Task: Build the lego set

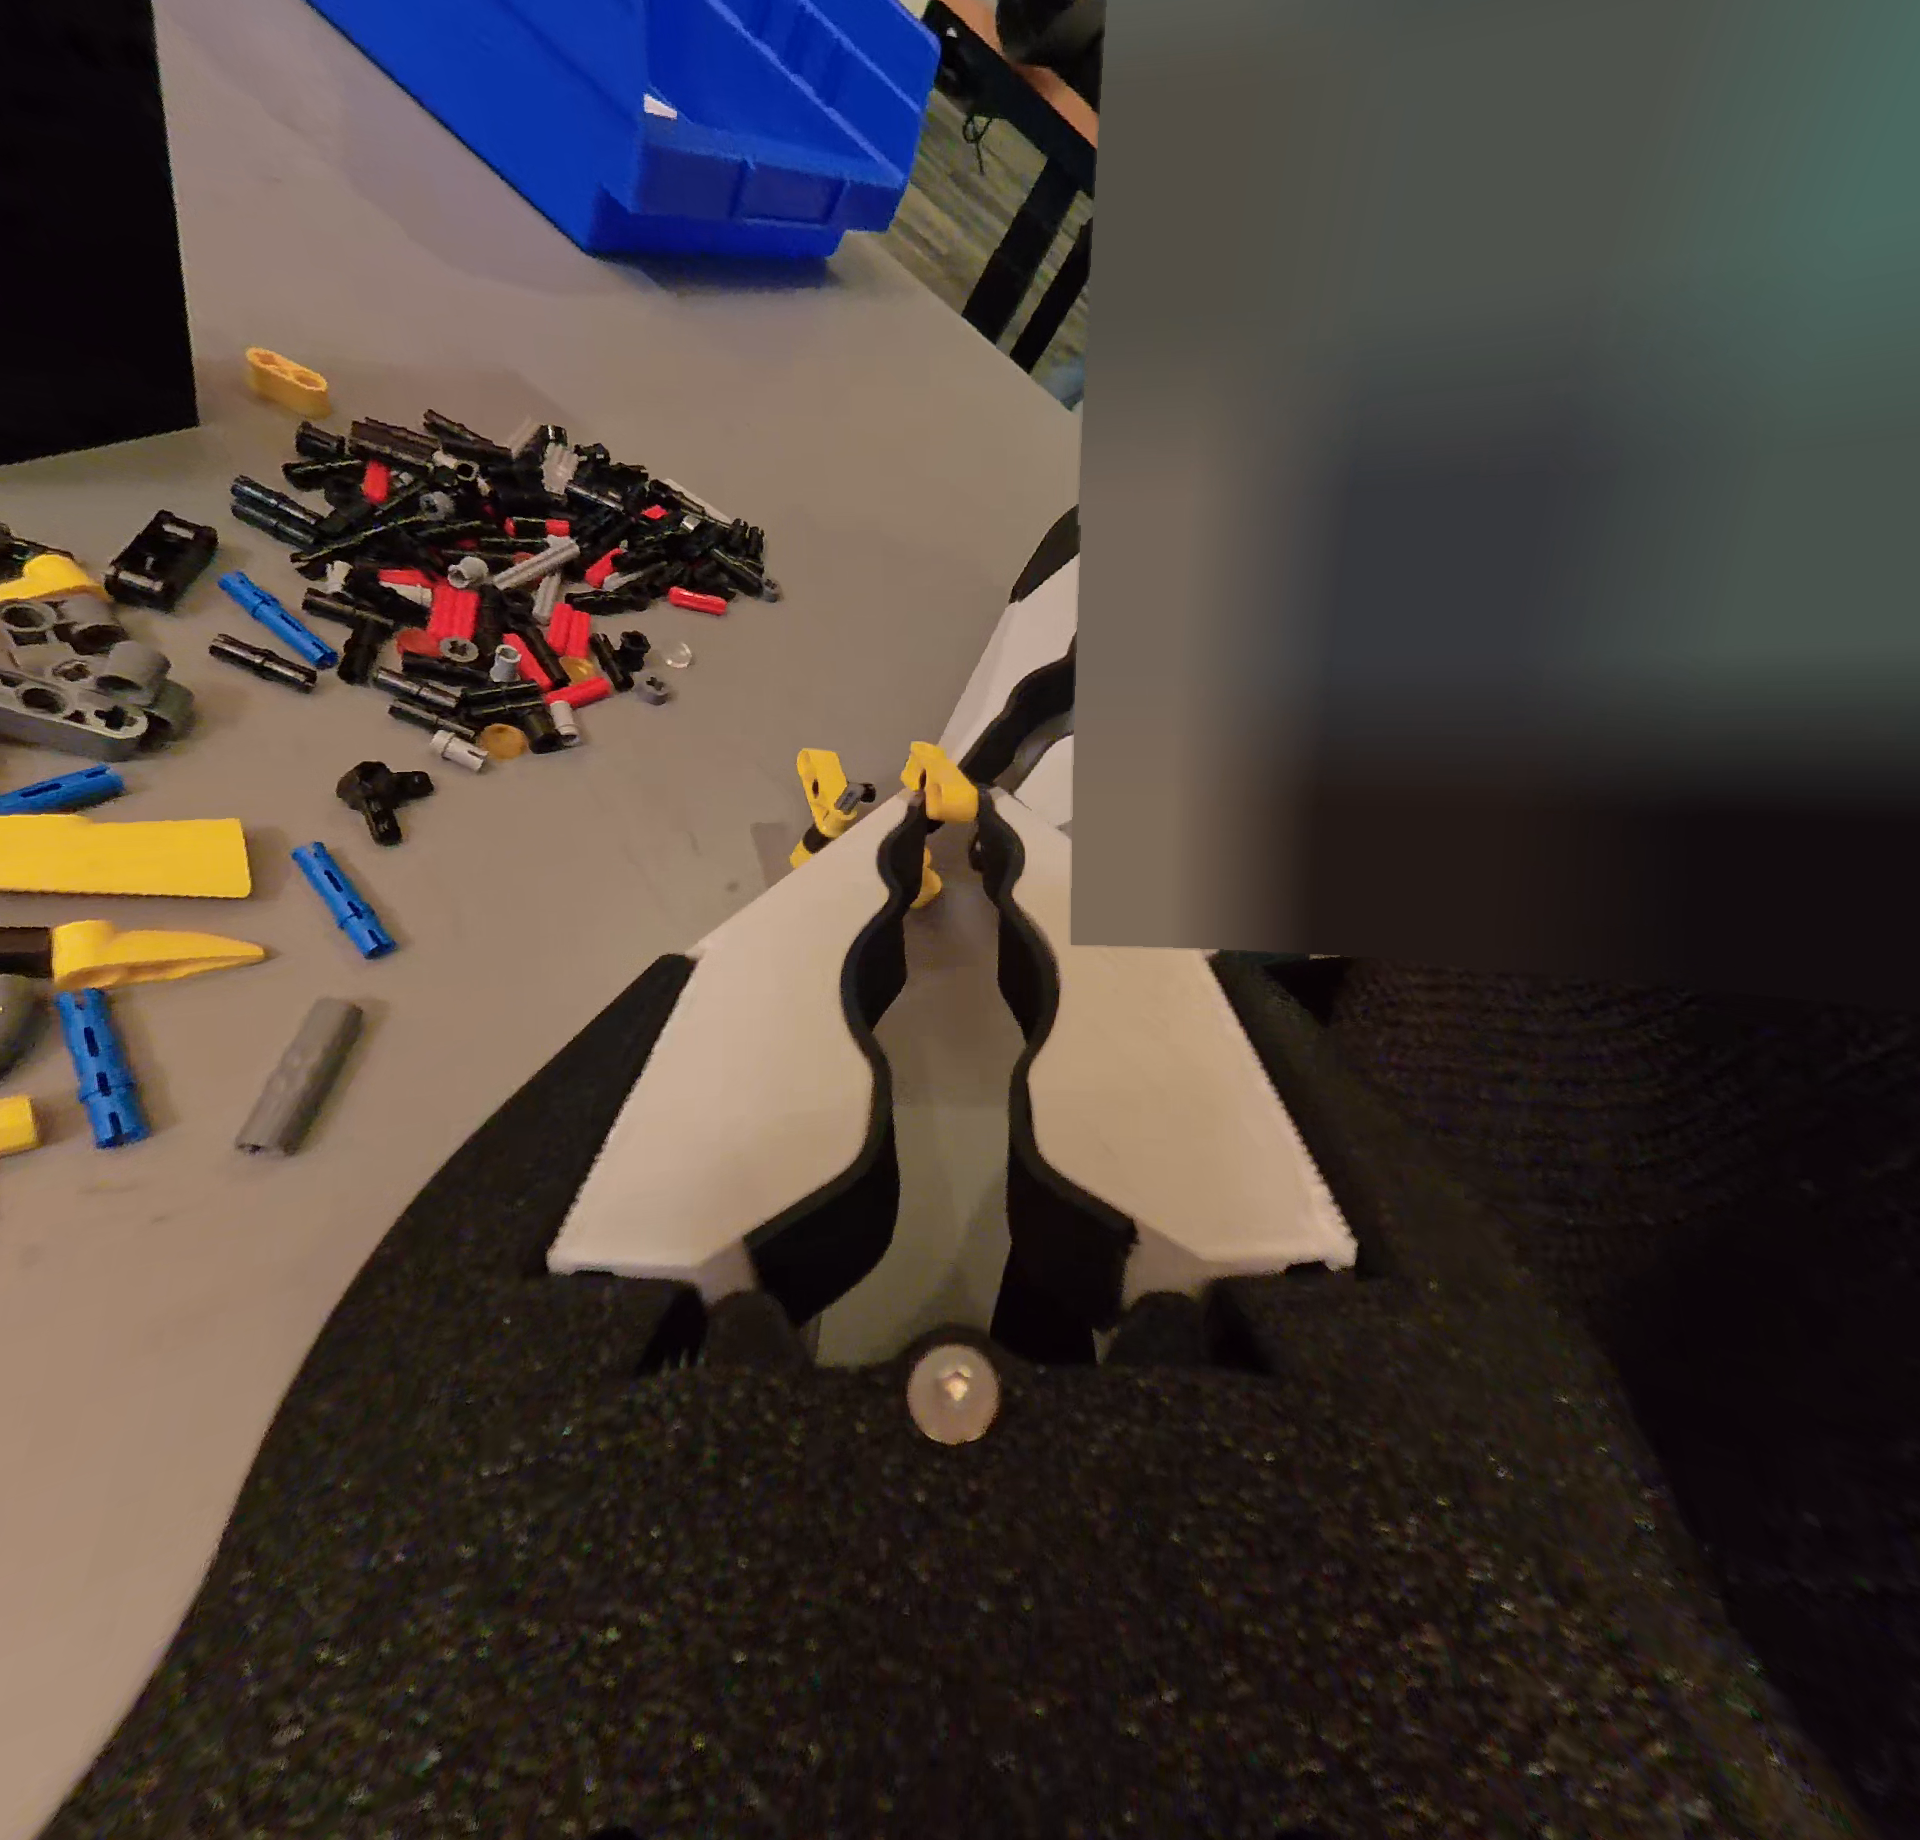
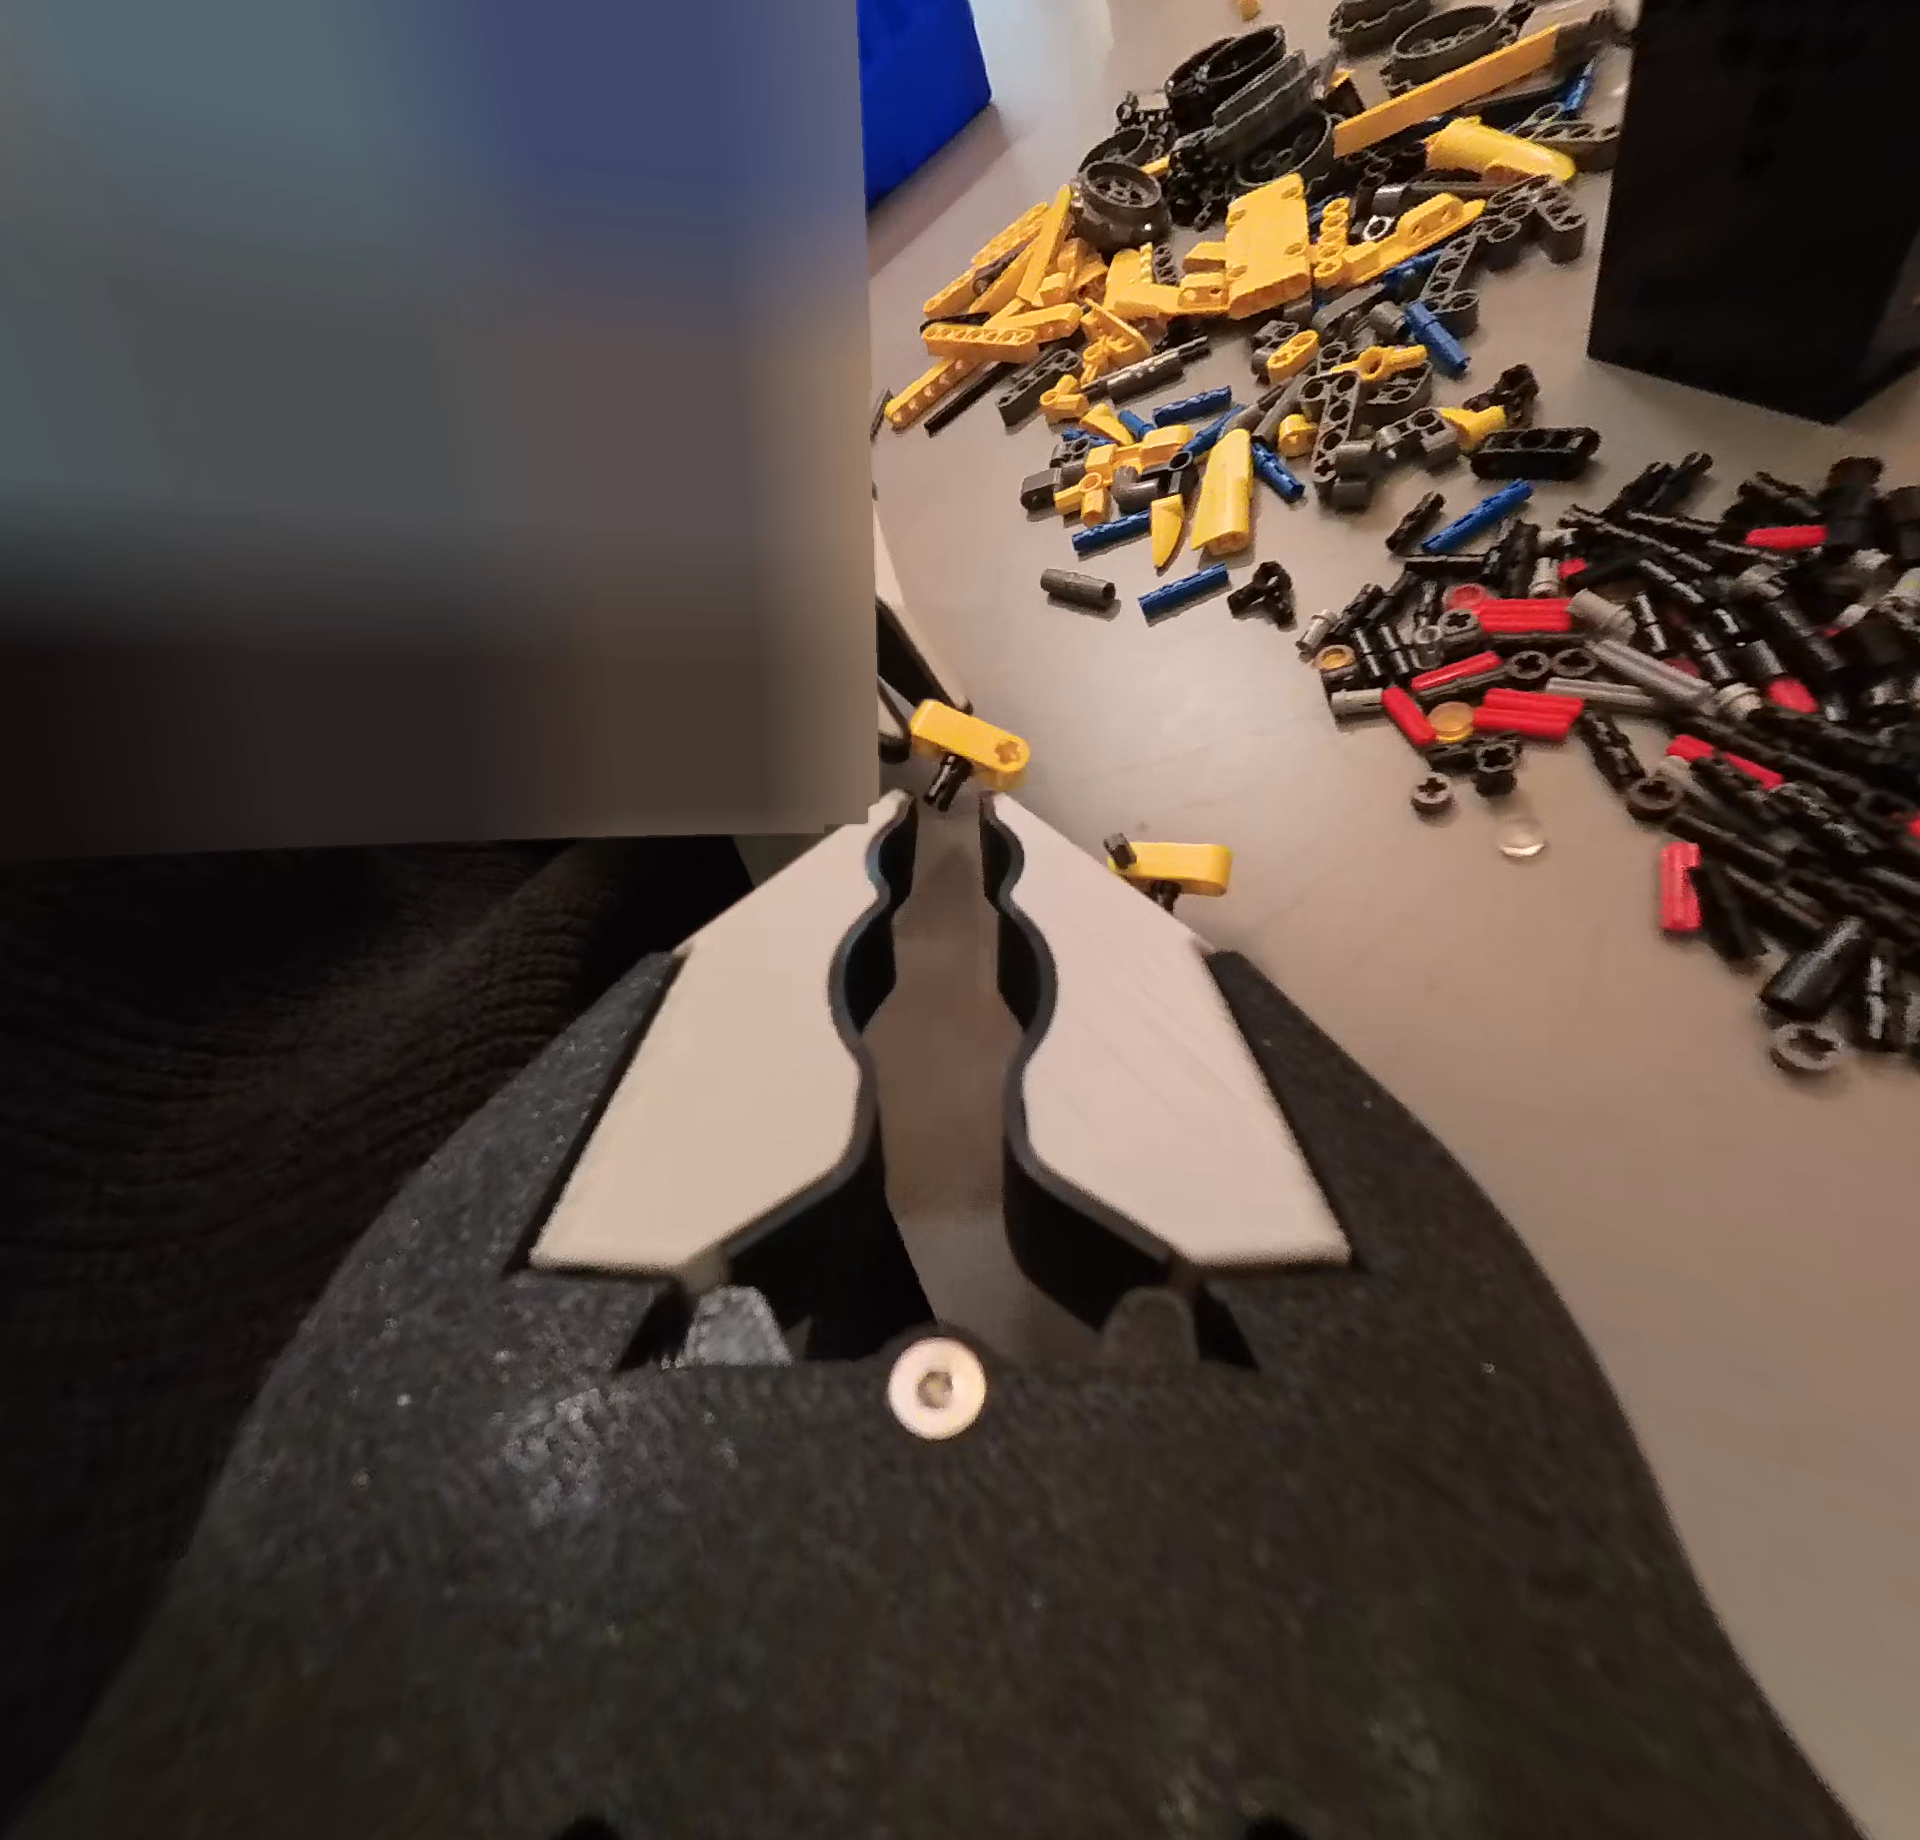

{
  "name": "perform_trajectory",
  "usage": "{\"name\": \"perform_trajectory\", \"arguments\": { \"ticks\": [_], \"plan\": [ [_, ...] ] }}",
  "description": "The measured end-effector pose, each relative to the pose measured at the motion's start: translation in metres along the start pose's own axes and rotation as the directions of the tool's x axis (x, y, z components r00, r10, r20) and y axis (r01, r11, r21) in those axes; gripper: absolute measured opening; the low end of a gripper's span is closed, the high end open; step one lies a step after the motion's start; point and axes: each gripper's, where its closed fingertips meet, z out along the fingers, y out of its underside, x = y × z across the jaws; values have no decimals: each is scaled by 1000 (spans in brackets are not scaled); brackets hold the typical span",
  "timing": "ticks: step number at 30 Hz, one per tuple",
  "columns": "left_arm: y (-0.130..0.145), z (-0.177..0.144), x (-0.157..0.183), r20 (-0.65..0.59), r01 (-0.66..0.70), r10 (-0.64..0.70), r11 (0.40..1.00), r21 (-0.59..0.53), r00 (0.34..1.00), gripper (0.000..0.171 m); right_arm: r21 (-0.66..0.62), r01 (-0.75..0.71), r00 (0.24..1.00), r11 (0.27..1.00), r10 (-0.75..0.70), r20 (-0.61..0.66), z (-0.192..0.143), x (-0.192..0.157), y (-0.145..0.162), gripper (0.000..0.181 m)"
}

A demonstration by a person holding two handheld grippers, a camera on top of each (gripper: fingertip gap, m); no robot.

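My left gripper point(image 1: 943, 822) is shut on a small yellow beam point(image 1: 940, 788) and holds it just above the grey table point(image 1: 582, 917). In the right wrist view the same yellow beam point(image 2: 977, 741) has a black pin point(image 2: 943, 784) sticking out of it. The pin points into the tips of my right gripper point(image 2: 949, 803). The right jaws stand close together, and I cannot tell whether they pinch the pin. The right gripper's white and black fingers point(image 1: 1023, 668) show beyond the beam in the left wrist view. A second yellow beam with a pin point(image 1: 826, 803) point(image 2: 1179, 865) lies on the table beside the tips.
A heap of black, red and grey pins point(image 1: 499, 564) point(image 2: 1714, 668) lies nearby. A heap of yellow beams, blue pins and dark wheels point(image 2: 1247, 263) lies farther off. A blue bin point(image 1: 644, 76) and a black box point(image 1: 83, 180) point(image 2: 1766, 159) stand at the back. The table edge point(image 1: 966, 336) is near. Both grippers' tips are close together, under 4 cm apart.
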Motion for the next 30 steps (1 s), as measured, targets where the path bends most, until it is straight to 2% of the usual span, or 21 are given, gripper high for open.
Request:
{"name": "perform_trajectory", "arguments": {
  "ticks": [3,14,21,30],
  "plan": [
    [1,1,0,16,-15,15,1000,-1,1000,9,33,55,997,998,-53,-58,-2,1,-5,4],
    [4,2,4,54,-90,91,996,-18,994,8,15,74,993,997,-72,-90,-4,-1,2,0],
    [6,1,0,130,-161,164,986,-40,978,7,32,117,982,993,-111,-154,-10,1,-2,9],
    [12,2,0,158,-213,224,973,-84,962,7,10,267,938,964,-258,-232,-7,1,0,7]
  ]
}}
